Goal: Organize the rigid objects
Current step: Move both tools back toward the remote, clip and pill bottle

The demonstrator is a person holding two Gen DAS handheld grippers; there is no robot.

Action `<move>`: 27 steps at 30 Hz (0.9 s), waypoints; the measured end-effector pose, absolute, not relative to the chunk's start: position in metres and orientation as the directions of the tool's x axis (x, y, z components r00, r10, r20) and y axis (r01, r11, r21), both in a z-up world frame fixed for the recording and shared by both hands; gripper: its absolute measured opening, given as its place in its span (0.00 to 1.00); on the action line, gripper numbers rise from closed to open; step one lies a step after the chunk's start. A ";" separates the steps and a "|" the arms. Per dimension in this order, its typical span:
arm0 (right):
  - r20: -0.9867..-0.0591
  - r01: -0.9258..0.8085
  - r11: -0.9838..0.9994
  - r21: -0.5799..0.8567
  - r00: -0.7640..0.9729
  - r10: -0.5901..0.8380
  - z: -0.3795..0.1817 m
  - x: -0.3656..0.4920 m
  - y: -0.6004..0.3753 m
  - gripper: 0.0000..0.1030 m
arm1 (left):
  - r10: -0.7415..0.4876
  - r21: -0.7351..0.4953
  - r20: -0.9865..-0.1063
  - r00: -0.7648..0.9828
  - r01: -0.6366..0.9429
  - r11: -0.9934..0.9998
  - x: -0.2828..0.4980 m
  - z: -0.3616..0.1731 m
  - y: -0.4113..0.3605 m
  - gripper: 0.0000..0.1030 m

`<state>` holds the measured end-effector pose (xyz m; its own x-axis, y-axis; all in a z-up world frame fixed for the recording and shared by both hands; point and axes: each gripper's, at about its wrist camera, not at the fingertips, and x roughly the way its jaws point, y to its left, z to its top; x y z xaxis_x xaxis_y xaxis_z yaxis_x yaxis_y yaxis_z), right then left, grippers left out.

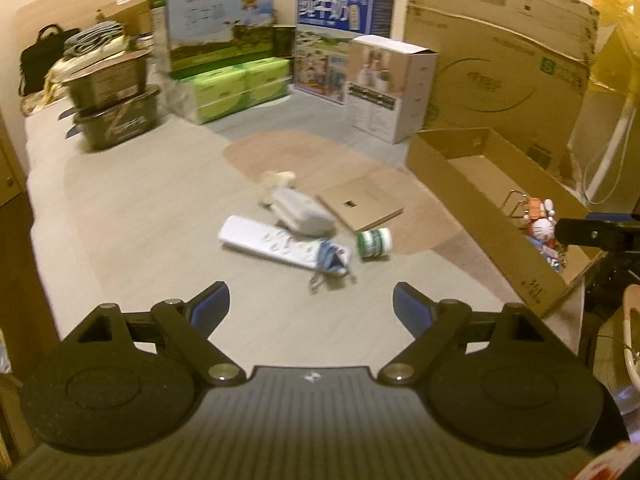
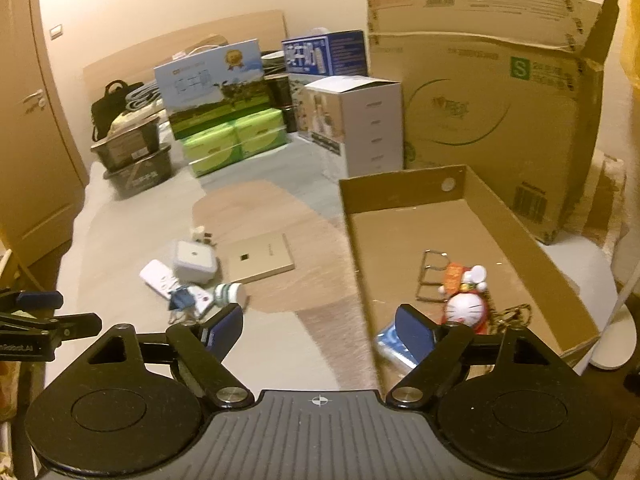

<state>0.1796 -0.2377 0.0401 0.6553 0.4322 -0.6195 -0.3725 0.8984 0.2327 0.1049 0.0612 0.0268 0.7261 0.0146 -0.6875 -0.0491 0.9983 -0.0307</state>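
Both claws were wide and empty: left gripper [image 1: 311,304], right gripper [image 2: 319,326]. Nearest lay a small green-and-white plastic bottle [image 1: 373,243] on its side on the mat, near the shallow brown cardboard tray [image 1: 472,200]. It looked light, stiff and roll-prone, so I'd pinch across its body. Beyond it sat a flat tan square box [image 1: 360,203], probably awkward to lift off the mat.

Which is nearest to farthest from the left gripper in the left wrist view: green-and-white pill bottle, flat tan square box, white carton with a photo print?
From the left gripper, open and empty:
1. Green-and-white pill bottle, lying just ahead, slightly right.
2. Flat tan square box, on the surface behind the bottle.
3. White carton with a photo print, standing at the back, right of centre.
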 end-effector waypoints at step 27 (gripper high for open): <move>-0.647 -0.449 0.862 0.236 0.589 0.484 0.020 0.177 -0.180 0.83 | -0.026 -0.050 -0.700 0.713 -0.013 0.999 0.108 0.003 0.085 0.85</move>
